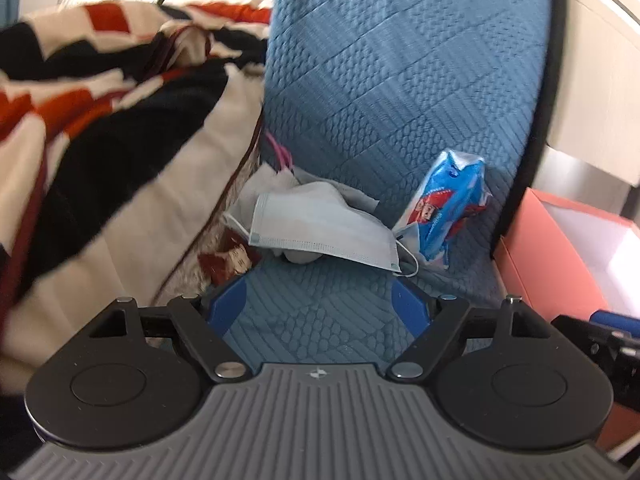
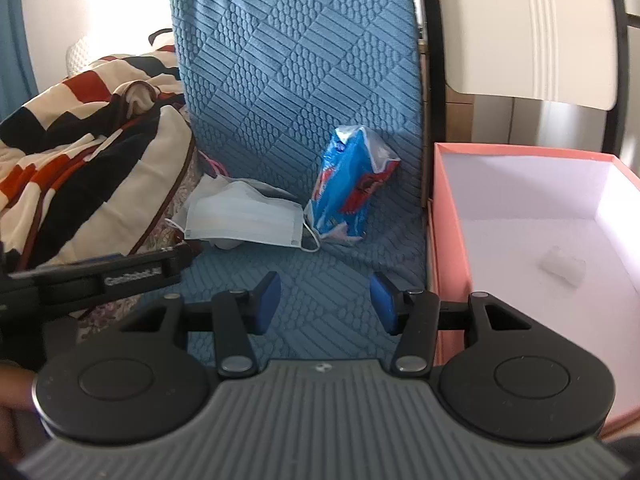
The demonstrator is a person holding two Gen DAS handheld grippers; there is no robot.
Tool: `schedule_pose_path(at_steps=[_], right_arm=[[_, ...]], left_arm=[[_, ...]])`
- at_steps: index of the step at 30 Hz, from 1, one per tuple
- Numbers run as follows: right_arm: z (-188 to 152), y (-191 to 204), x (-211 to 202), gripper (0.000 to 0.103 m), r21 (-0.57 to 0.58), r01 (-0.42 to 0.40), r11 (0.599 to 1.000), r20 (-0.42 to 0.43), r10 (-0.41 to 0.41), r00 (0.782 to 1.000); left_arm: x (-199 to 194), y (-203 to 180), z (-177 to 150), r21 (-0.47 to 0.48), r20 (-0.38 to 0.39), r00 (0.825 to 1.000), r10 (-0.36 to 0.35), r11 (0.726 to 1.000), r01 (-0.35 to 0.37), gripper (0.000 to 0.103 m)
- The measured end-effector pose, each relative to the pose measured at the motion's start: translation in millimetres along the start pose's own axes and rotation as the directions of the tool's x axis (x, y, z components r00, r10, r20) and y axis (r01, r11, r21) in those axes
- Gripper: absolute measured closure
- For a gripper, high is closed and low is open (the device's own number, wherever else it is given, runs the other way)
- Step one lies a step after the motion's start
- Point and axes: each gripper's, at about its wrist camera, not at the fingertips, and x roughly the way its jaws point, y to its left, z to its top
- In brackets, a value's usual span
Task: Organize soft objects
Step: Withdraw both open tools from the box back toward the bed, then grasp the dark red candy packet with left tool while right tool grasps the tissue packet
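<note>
A pale blue face mask (image 1: 320, 232) (image 2: 244, 220) lies on the blue quilted seat (image 1: 312, 320), draped over crumpled white tissue. A blue and red snack packet (image 1: 444, 208) (image 2: 348, 188) leans against the seat back just right of it. My left gripper (image 1: 320, 304) hovers low in front of the mask, jaws wide apart and empty. Farther back, my right gripper (image 2: 326, 300) stands open about halfway with nothing between its blue pads (image 2: 268, 300), short of the packet. The left gripper's side (image 2: 120, 276) shows at the left of the right wrist view.
A striped black, cream and orange blanket (image 1: 100, 152) (image 2: 80, 152) is piled on the left. An open pink box (image 2: 520, 240) (image 1: 560, 256) with a white inside stands to the right of the seat, holding a small clear scrap (image 2: 562, 266). A white cabinet stands behind it.
</note>
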Motion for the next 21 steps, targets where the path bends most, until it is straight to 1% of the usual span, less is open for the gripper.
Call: schedule_pose_path(at_steps=[2,6,9,14,17,21], right_arm=[[3.4,0.1,6.4,0.051,0.001,-0.006,1.000,0.008,0.006,1.000],[14.2,-2.6,24.0,0.051,0.019,-0.022,1.000,0.021,0.022,1.000],[22.0,-5.4,38.3,0.051,0.023,-0.023,0.999,0.030,0.023,0.999],[34.9,-12.2,64.9,0.051,0.039,-0.036,0.999,0.029,0.035,0.999],[41.7,-17.5,83.0,0.051,0.058,-0.045,0.997,0.010,0.045,0.999],[51.9,-23.7,107.9,0.051,0.084,-0.055,0.995,-0.013,0.056,0.998]], left_arm=[[11.8,0.7,-1.0,-0.035,-0.014,1.000,0.022,0.999,-0.023,0.020],[34.2,-1.9,-3.5,-0.030,-0.024,0.994,0.106,0.994,-0.107,0.020],[49.3,0.8,-1.4,-0.048,-0.033,0.988,0.152,0.987,-0.154,0.020],[77.2,5.7,4.9,-0.044,-0.045,0.972,0.232,0.971,-0.234,0.020],[92.6,8.9,9.8,-0.035,-0.050,0.959,0.279,0.959,-0.281,0.020],[111.7,11.9,14.3,-0.021,-0.065,0.944,0.323,0.945,-0.325,0.020]])
